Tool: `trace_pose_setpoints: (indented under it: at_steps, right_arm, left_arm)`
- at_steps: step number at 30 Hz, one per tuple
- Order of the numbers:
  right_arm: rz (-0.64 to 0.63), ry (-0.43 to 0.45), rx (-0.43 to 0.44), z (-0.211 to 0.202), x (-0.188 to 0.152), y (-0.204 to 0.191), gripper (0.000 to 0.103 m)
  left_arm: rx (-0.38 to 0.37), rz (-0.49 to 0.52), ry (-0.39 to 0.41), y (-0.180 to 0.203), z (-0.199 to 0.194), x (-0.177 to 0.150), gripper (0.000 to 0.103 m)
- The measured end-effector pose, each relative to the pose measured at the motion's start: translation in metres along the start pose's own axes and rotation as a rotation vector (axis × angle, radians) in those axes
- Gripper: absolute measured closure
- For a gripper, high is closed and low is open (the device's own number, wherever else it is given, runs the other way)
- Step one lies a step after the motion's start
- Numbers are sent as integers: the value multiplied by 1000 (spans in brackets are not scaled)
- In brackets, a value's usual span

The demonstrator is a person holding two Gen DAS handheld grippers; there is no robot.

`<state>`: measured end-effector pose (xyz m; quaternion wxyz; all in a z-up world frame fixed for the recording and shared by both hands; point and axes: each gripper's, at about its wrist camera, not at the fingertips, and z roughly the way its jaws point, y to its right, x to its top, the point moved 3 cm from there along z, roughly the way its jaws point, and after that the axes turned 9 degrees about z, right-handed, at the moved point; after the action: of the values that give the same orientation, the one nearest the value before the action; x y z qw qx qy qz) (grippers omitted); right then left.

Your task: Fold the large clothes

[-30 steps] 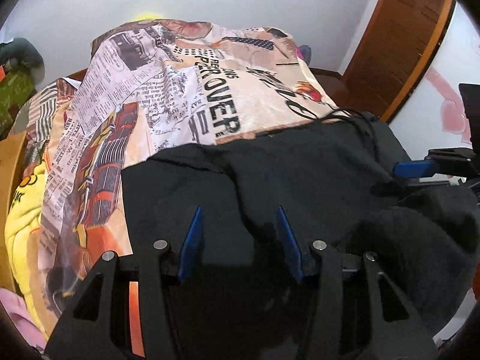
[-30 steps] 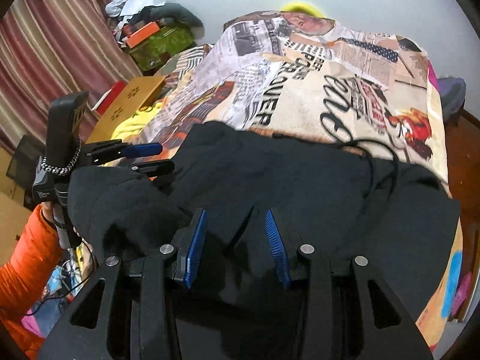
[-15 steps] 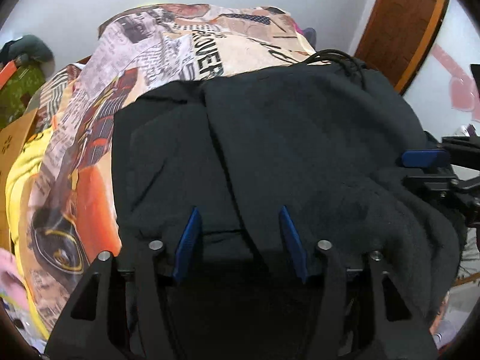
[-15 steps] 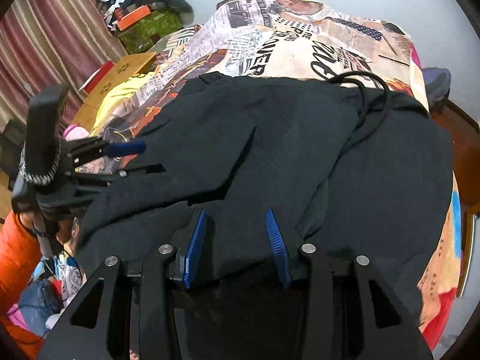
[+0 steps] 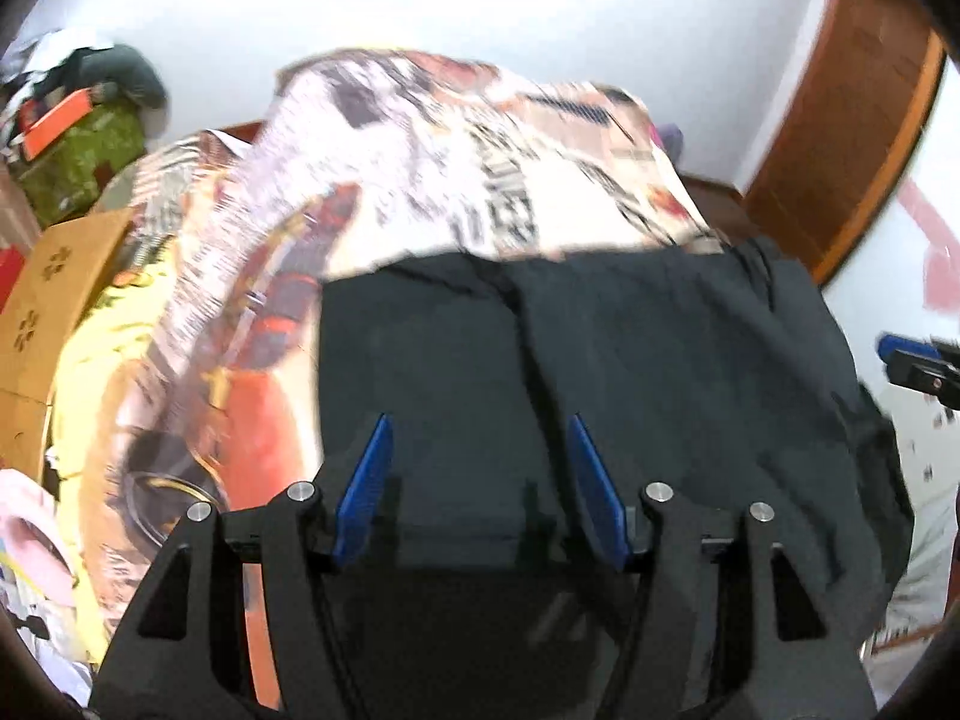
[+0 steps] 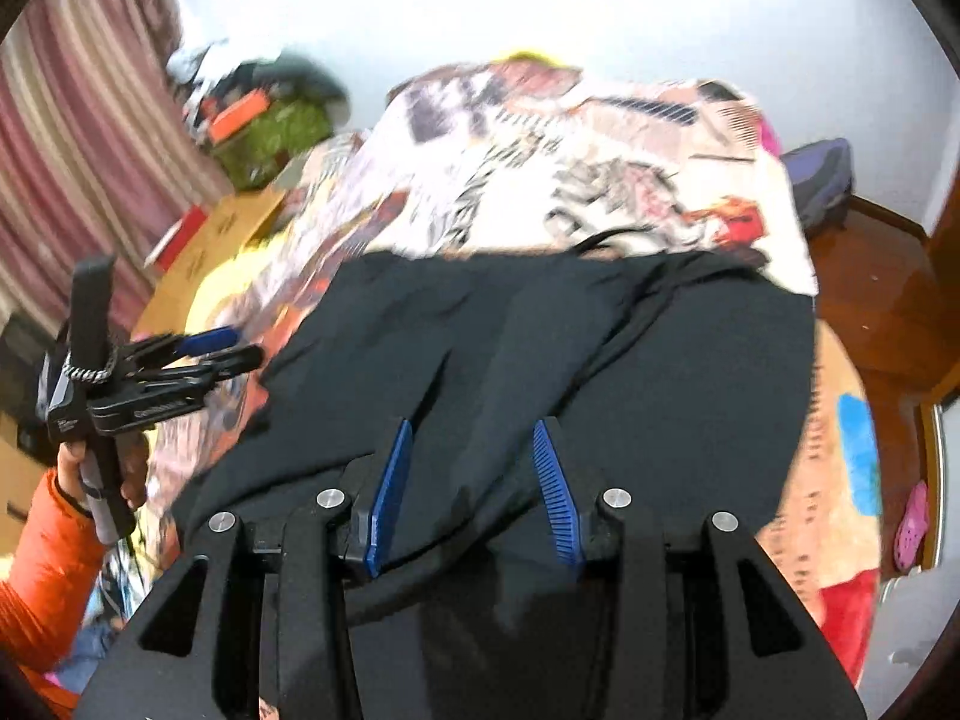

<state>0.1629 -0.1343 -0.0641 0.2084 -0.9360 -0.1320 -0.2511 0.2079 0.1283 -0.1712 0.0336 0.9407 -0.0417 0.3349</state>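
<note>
A large black hooded garment (image 5: 630,360) lies spread over the near end of the bed, its drawstring toward the far edge; it also shows in the right wrist view (image 6: 600,360). My left gripper (image 5: 480,438) is open and empty above the garment's near left part. My right gripper (image 6: 474,444) is open and empty above the garment's near edge. The left gripper shows in the right wrist view (image 6: 234,345), off the garment's left side. The right gripper's tip shows in the left wrist view (image 5: 912,354), off the garment's right side.
The bed has a newspaper-print cover (image 5: 480,168). A cardboard box (image 5: 54,300), a yellow cloth (image 5: 102,348) and piled things (image 5: 78,138) stand left of the bed. A wooden door (image 5: 840,138) is at the right. Striped curtains (image 6: 72,138) hang at the left.
Both grippers have pulled back and apart from the garment. The bunched near part now lies flatter on the bed. Both views have tilted up.
</note>
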Motion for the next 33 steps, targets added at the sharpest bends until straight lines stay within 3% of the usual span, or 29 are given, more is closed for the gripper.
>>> trace_pose_setpoints:
  at_steps: [7,12,15,21,24,30,33]
  right_arm:
    - [103,71,-77,-10,22,47,63]
    - [203,58,-134,-2,25,93,63]
    - [290,24,-145,12,23,123,63]
    - [425,-73,-87,36,12,160,63]
    - [437,-93,-56,41,11,163,55]
    - [455,-95,9,53,17,166,41]
    - [472,-94,22,61,24,169,40]
  left_arm:
    - [46,-141,-34,-63,22,8,41]
    - [71,-244,-137,-98,67,-11,41]
    - [9,-297,-193,-105,96,-22,41]
    - [-134,-414,-277,-119,142,-38,41]
    - [-186,-447,-249,-122,148,-36,41]
    - [-264,-419,-240,-117,166,-19,41]
    - [-328,-481,-230,-124,179,-13,41]
